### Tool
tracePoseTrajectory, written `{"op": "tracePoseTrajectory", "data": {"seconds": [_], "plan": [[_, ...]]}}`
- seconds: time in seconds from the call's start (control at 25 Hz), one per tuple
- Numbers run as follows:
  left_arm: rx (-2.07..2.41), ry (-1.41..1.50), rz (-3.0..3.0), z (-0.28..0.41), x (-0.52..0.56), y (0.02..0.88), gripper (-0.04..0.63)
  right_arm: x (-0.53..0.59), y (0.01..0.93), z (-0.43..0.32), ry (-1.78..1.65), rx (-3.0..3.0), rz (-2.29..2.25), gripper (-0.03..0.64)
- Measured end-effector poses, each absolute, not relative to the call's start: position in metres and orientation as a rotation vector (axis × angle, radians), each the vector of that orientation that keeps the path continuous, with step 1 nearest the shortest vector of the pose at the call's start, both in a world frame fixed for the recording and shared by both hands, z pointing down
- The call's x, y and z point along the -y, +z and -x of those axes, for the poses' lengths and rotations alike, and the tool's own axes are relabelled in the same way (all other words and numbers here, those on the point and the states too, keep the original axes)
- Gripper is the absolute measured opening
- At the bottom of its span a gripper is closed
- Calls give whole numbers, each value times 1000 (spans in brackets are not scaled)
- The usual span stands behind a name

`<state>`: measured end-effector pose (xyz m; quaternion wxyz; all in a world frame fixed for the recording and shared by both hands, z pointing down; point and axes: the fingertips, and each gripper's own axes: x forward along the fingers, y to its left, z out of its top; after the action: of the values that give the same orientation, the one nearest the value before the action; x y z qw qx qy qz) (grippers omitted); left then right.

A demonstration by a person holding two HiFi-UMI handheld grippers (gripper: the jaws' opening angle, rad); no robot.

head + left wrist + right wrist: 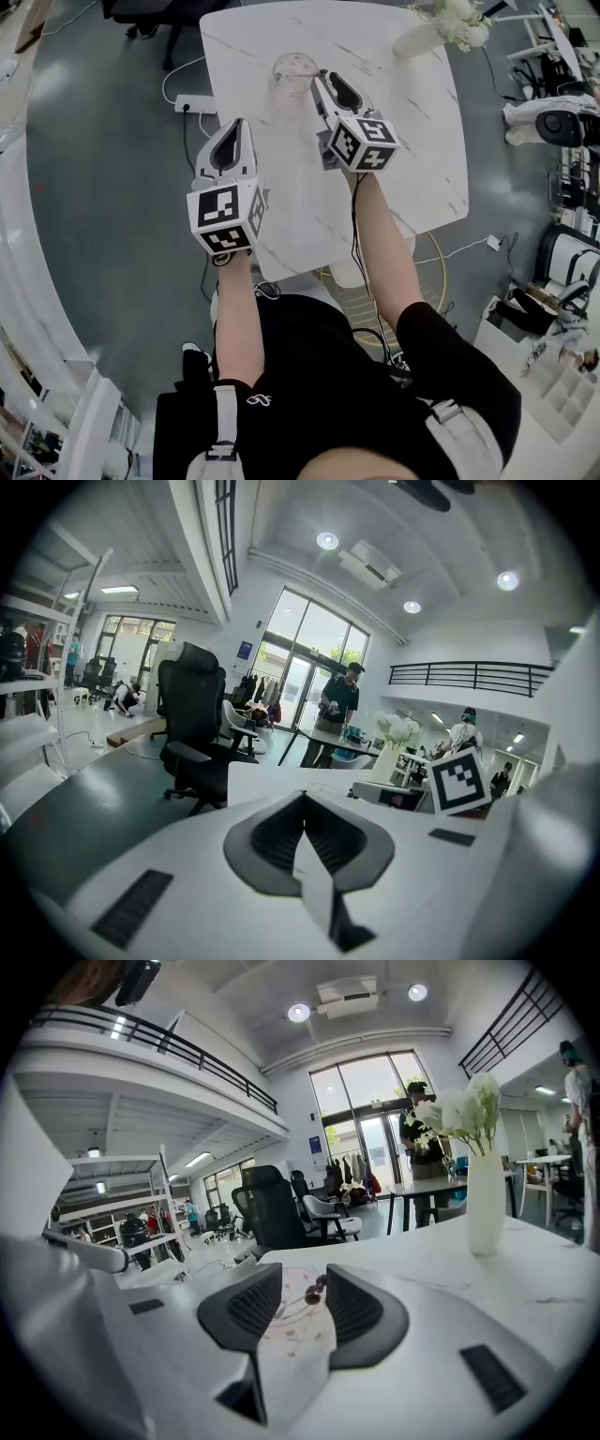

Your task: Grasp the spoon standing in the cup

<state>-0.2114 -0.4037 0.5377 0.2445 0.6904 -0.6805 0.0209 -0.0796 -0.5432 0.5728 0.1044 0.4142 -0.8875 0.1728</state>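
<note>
**A:** Where's the spoon (pixel 315 1289)?

**B:** Standing in the clear cup (pixel 293 73); its dark end shows near the cup's top, in line between the jaws of the right gripper (pixel 302 1277); those jaws stand apart, holding nothing.

**A:** And the left gripper (pixel 303 803)?

**B:** Clenched on nothing; near-left of the cup, well apart from it.

**A:** How should the grasp go?

**B:** I'd ease in above the cup's rim; centre the handle between the jaws; stay off the cup's wall; close gently so the cup doesn't tip.
</note>
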Motion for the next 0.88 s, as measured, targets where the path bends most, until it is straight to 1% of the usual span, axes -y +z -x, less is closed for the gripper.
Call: {"op": "tracePoseTrajectory", "data": {"seconds": [0.28, 0.36, 0.4, 0.6, 0.68, 0.76, 0.88], "plan": [[1877, 53, -1816, 236, 400, 550, 15, 558, 597, 83, 562, 2575, -1234, 153], [1874, 47, -1813, 234, 398, 550, 15, 558, 600, 84, 565, 2570, -1225, 132], [1872, 44, -1816, 232, 398, 550, 15, 558, 600, 84, 557, 2565, -1222, 106], [1864, 26, -1824, 223, 395, 544, 15, 554, 592, 86, 502, 2565, -1171, 92], [1872, 14, -1824, 224, 394, 540, 15, 552, 581, 87, 492, 2592, -1160, 84], [1880, 5, -1823, 225, 393, 536, 15, 550, 567, 86, 478, 2617, -1165, 53], [1892, -9, -1828, 223, 389, 526, 15, 542, 541, 87, 449, 2670, -1156, 49]]}}
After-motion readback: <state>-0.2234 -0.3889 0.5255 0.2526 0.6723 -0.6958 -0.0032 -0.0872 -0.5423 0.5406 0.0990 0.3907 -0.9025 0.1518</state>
